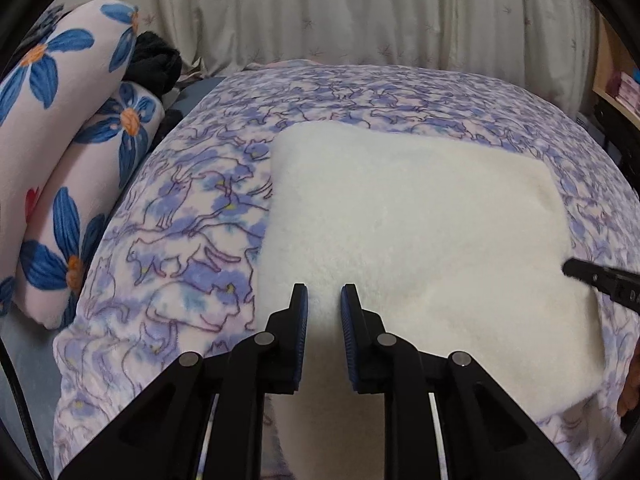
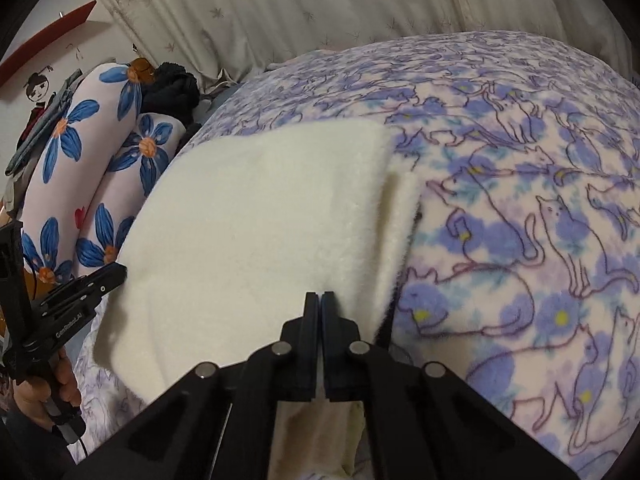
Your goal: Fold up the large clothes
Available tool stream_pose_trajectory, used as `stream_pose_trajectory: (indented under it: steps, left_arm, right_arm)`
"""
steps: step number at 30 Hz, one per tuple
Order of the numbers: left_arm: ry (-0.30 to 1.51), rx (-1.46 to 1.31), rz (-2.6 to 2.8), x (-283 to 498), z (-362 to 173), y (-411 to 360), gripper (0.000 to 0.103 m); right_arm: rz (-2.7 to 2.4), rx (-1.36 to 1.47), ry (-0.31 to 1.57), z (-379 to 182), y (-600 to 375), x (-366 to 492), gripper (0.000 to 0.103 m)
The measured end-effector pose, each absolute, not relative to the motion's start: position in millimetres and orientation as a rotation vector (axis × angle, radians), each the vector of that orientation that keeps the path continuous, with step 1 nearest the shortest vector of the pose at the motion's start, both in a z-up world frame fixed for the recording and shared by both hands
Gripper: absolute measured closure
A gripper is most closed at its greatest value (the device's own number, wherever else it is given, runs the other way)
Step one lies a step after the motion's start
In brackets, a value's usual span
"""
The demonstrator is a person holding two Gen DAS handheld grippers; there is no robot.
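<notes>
white fleece garment (image 1: 420,232) folded on cat-print blanket (image 1: 192,200), left gripper (image 1: 324,292) spread, right gripper (image 2: 320,298) pressed together

Right gripper (image 2: 322,296), jaws together, over cream fleece garment (image 2: 256,216) on cat-print blanket (image 2: 520,240)

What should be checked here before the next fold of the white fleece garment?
1. Left gripper open over the white fleece garment: ok.
2. Right gripper fingers together: ok; holding fleece: cannot tell.
3. Garment lying flat on the cat-print blanket: ok.
4. Right edge layers aligned: not ok, lower layer sticks out.
5. Floral pillows apart from the garment: ok.
</notes>
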State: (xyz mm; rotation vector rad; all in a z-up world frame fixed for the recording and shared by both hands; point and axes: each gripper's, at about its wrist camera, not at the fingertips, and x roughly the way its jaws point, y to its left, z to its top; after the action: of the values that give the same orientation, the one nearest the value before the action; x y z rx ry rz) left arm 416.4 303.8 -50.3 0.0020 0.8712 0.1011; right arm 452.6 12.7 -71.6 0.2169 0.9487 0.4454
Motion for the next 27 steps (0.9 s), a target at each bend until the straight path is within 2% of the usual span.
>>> stream_pose_trajectory:
  steps: [1,3,4,7,9,11,12,14,16,19,27]
  left_arm:
    - [0.877,-0.022,0.099,414.9,-47.7,304.2,0.084]
    - [0.890,-0.091,0.084,407.4,-41.5,305.0,0.072]
    - [0.898,-0.116,0.074,401.5,-38.3,303.0,0.063]
    - [0.886,-0.101,0.078,378.6,-23.6,287.4,0.055]
    - [0.879,-0.098,0.069,361.0,-11.9,275.3,0.044]
    - [0.872,-0.099,0.059,341.6,1.0,261.4,0.025]
    - [0.863,-0.100,0.053,331.6,7.9,254.0,0.024]
    - [0.848,-0.095,0.036,310.8,21.0,237.8,0.023]
    - [0.838,-0.097,0.013,291.2,30.5,223.7,0.023]
    - [0.816,-0.120,-0.008,259.6,37.5,205.8,0.016]
    - [0.788,-0.091,-0.029,187.2,32.8,151.7,0.016]
  right_arm:
    - [0.457,0.240,0.955,-69.6,10.9,450.5,0.099]
    - [0.452,0.263,0.966,-63.4,4.6,442.7,0.099]
    - [0.450,0.263,0.969,-60.0,2.0,437.8,0.099]
    - [0.456,0.262,0.980,-45.4,-9.1,417.4,0.098]
    - [0.458,0.260,0.978,-33.0,-19.0,397.6,0.096]
    - [0.466,0.263,0.981,-20.8,-28.6,375.9,0.087]
    - [0.466,0.260,0.983,-16.1,-32.0,367.0,0.083]
    - [0.465,0.254,0.986,-6.3,-40.3,347.9,0.066]
    - [0.461,0.251,0.982,3.0,-49.4,327.6,0.058]
    - [0.443,0.243,0.967,12.6,-63.7,296.5,0.047]
    - [0.377,0.224,0.963,2.8,-98.1,227.1,0.035]
